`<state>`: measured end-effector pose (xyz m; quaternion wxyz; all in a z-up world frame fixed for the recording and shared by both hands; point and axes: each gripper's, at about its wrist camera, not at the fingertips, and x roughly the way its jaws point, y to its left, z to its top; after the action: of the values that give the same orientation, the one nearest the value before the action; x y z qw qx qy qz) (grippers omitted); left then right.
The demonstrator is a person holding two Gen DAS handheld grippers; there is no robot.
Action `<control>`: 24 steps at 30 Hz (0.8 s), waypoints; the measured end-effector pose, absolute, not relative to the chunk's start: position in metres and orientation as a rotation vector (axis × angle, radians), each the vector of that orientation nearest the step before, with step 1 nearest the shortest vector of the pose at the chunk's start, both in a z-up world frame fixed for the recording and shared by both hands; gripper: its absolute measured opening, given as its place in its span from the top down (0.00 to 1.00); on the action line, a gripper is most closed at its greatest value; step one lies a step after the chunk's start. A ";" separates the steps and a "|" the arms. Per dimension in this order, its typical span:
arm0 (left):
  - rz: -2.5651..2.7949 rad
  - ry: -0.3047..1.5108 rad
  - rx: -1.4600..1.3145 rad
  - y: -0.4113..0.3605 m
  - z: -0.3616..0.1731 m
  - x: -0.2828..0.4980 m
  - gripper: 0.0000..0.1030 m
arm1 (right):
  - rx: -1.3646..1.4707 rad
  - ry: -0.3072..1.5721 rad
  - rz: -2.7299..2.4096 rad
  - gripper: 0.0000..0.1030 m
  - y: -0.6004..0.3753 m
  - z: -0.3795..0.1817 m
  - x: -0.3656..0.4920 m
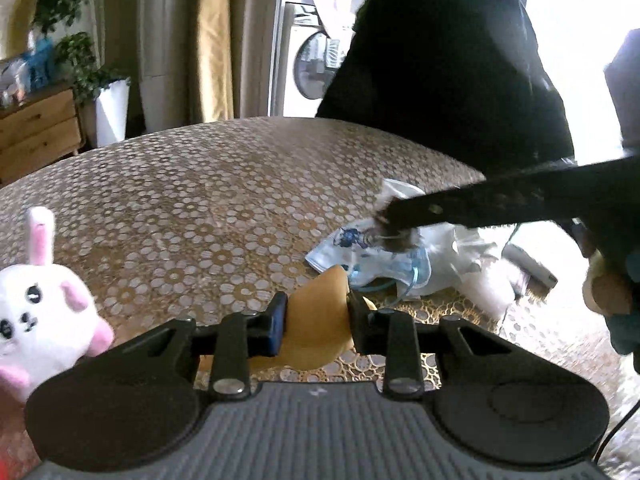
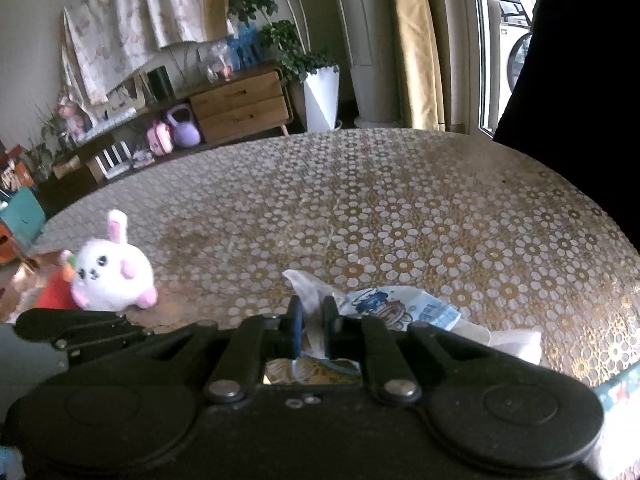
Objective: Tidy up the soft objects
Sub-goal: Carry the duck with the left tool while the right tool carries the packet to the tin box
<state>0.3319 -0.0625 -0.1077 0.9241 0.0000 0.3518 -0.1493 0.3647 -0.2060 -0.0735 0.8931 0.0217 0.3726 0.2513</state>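
Because the right claw (image 2: 311, 322) pinches only a thin fold of the printed plastic bag (image 2: 394, 308) and the left claw (image 1: 316, 316) clenches the tan soft piece (image 1: 316, 320) just beside that bag above the surface (image 1: 200, 200), either may slip free.

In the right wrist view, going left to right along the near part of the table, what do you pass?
Red soft item → white rabbit plush → right gripper shut on a clear plastic bag → blue-printed white cloth.
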 end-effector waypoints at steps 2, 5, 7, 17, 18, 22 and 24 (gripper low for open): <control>-0.300 0.716 -0.022 -0.057 -0.099 0.327 0.70 | 0.049 0.764 0.526 0.92 -0.208 -0.065 0.356; -0.286 0.708 -0.043 -0.049 -0.085 0.317 0.70 | 0.048 0.747 0.537 0.92 -0.208 -0.052 0.341; -0.275 0.716 -0.065 -0.042 -0.076 0.310 0.70 | 0.050 0.737 0.544 0.92 -0.208 -0.044 0.331; -0.214 0.695 -0.119 -0.002 -0.035 0.265 0.70 | 0.083 0.679 0.600 0.92 -0.192 -0.012 0.281; -0.201 0.692 -0.121 0.003 -0.032 0.261 0.70 | 0.082 0.674 0.604 0.92 -0.189 -0.009 0.277; -0.167 0.677 -0.132 0.024 -0.020 0.243 0.70 | 0.090 0.656 0.643 0.92 -0.173 0.000 0.260; -0.149 0.675 -0.140 0.035 -0.016 0.235 0.70 | 0.085 0.649 0.665 0.92 -0.163 0.004 0.253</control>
<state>0.2345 0.0352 -0.0156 0.9385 -0.0685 0.3304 -0.0732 0.2528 -0.1631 0.0036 0.8931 0.0411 0.3127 0.3208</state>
